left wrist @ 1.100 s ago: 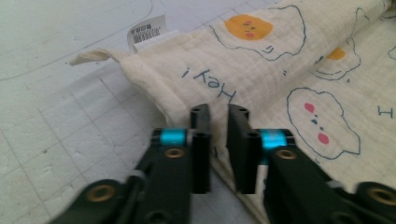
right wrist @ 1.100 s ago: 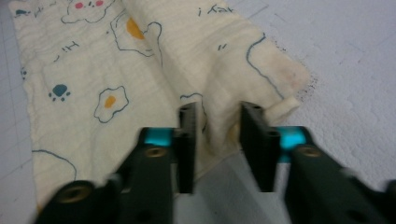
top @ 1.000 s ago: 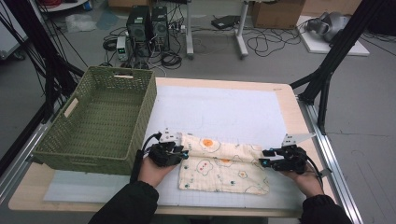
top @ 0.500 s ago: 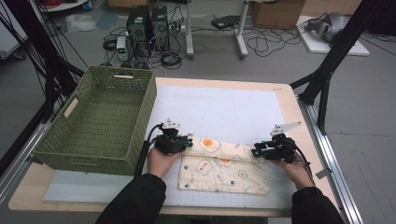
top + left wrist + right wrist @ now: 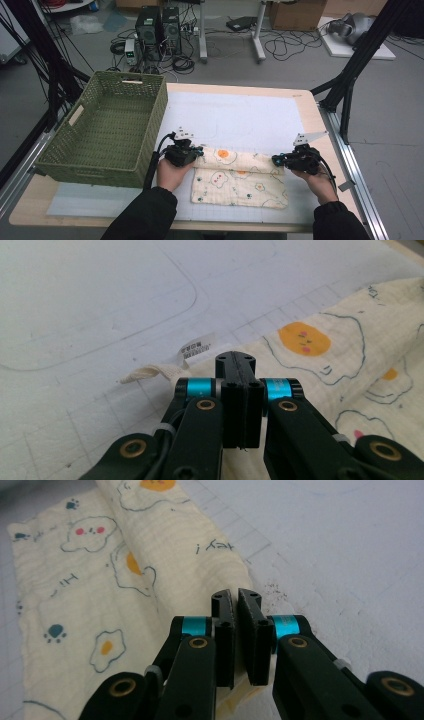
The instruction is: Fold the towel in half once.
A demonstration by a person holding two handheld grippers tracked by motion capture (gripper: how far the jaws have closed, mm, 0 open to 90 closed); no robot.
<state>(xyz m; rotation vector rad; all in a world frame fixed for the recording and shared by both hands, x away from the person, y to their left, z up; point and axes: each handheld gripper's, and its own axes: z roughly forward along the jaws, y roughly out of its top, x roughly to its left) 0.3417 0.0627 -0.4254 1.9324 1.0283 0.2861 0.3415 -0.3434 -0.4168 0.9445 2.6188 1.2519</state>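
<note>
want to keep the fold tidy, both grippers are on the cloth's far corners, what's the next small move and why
Probably lift both corners together and carry them toward the near edge. The left gripper and right gripper have just closed on the far corners of the printed cloth, which lies flat on the white mat.

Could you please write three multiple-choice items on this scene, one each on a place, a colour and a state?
1. Where does the basket stand?
A. left of the cloth
B. right of the cloth
C. on the cloth

2. What colour is the basket?
A. red
B. green
C. blue

3. How do the left gripper and the right gripper stand?
A. both wide open
B. one open
C. both closed on the cloth's far corners

Answers: 1 A, the cloth lies to its right; 2 B, the weave is green; 3 C, both gripper views show jaws together at the cloth's edge.
</note>
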